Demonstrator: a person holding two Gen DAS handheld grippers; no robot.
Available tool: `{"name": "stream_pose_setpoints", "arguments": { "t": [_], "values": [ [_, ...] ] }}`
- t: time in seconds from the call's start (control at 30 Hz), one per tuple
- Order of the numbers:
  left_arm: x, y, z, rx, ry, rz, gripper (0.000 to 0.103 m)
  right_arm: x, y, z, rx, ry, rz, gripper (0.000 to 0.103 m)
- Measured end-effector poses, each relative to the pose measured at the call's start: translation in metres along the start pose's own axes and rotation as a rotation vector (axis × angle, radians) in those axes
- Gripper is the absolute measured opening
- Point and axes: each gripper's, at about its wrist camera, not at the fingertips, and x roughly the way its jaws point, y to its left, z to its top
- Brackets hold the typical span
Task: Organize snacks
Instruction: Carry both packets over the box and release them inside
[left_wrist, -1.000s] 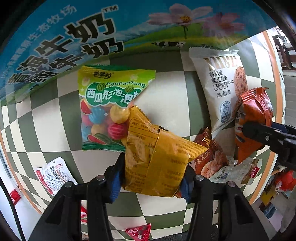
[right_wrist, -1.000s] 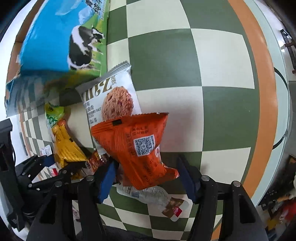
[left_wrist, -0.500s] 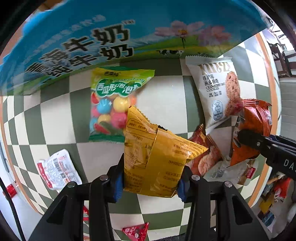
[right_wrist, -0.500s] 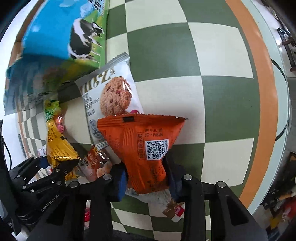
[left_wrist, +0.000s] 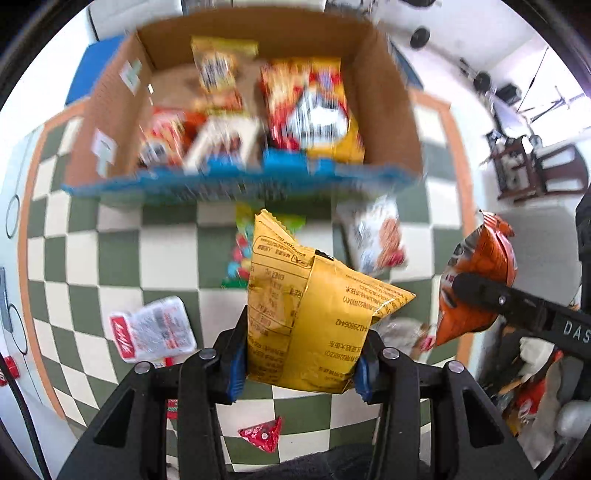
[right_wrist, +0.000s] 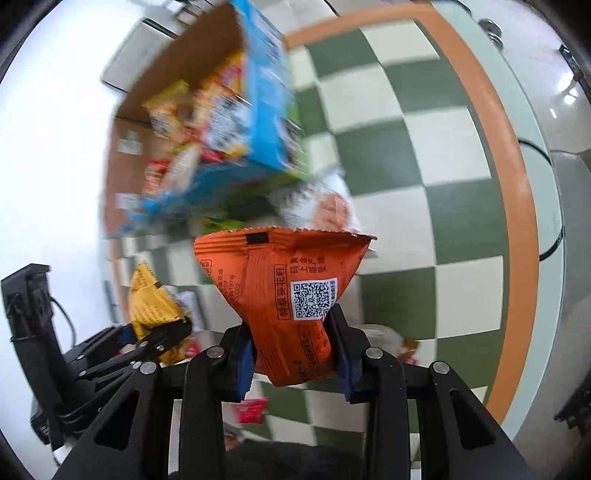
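The table (left_wrist: 110, 258) wore a green-and-cream checked cloth with an orange border, and past its edges the room showed pale floor and white walls, with dark wooden furniture (left_wrist: 535, 166) off beyond the far right corner of the cardboard box (left_wrist: 384, 96). That box stood open on the cloth, blue print on its outer face, and held several snack packs (left_wrist: 306, 110) in red, yellow and white, all blurred. The left gripper (left_wrist: 299, 363) was clamped on a yellow snack bag (left_wrist: 314, 314), held up off the cloth on the near side of the box; the right gripper (right_wrist: 291, 360) was clamped on an orange snack bag (right_wrist: 288, 288) with a QR code, likewise lifted clear, nearer than the box's right corner. Between the box and the yellow bag lay a green candy packet (left_wrist: 240, 258) and a white cookie packet (left_wrist: 376, 240), both smeared. Only the left view showed the white-and-red sachet (left_wrist: 155, 328) lying well to the near left of the box, the small red triangular packet (left_wrist: 262, 435) nearer still, and the box's whole interior from above. Only the right view showed the long curve of the orange border (right_wrist: 517, 221) far to the right of the box and the orange bag's printed back. Each camera caught the other tool sideways, bag in its grip.
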Motion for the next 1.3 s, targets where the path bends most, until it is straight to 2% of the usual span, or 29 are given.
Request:
{"name": "stream_pose_setpoints", "arguments": {
  "t": [0.2,0.37,0.57,0.7,0.83,1.0,1.07,1.13,1.17,1.2,1.27,1.3],
  "values": [
    [-0.041,0.014,0.049,-0.011,-0.082,0.015,0.042,-0.044,0.060,0.020,-0.068,-0.071,0.077,0.038],
    [-0.050,0.042,0.102,-0.036,-0.102,0.062,0.042,-0.051,0.104,0.051,-0.086,-0.114,0.062,0.038],
    [-0.031,0.085,0.176,-0.081,-0.044,0.119,0.042,-0.021,0.121,0.097,-0.023,-0.088,-0.007,0.038],
    [-0.013,0.098,0.209,-0.077,0.006,0.157,0.042,0.005,0.123,0.119,0.011,-0.058,-0.058,0.038],
    [0.012,0.110,0.236,-0.082,0.064,0.173,0.043,0.026,0.121,0.134,0.034,-0.035,-0.108,0.038],
    [0.032,0.122,0.252,-0.111,0.120,0.174,0.045,0.041,0.118,0.144,0.054,-0.001,-0.147,0.040],
    [0.038,0.126,0.255,-0.121,0.135,0.171,0.045,0.044,0.117,0.147,0.067,0.004,-0.161,0.044],
    [0.042,0.131,0.257,-0.129,0.148,0.184,0.048,0.045,0.118,0.149,0.064,0.002,-0.173,0.068],
    [0.043,0.132,0.258,-0.131,0.145,0.179,0.054,0.044,0.120,0.151,0.062,-0.003,-0.179,0.073],
    [0.043,0.133,0.258,-0.133,0.143,0.179,0.068,0.045,0.121,0.151,0.059,-0.003,-0.183,0.080],
    [0.041,0.135,0.259,-0.139,0.136,0.181,0.088,0.047,0.122,0.152,0.061,0.010,-0.181,0.082],
    [0.040,0.136,0.259,-0.138,0.129,0.179,0.088,0.048,0.123,0.153,0.060,0.013,-0.183,0.087]
  ]
}}
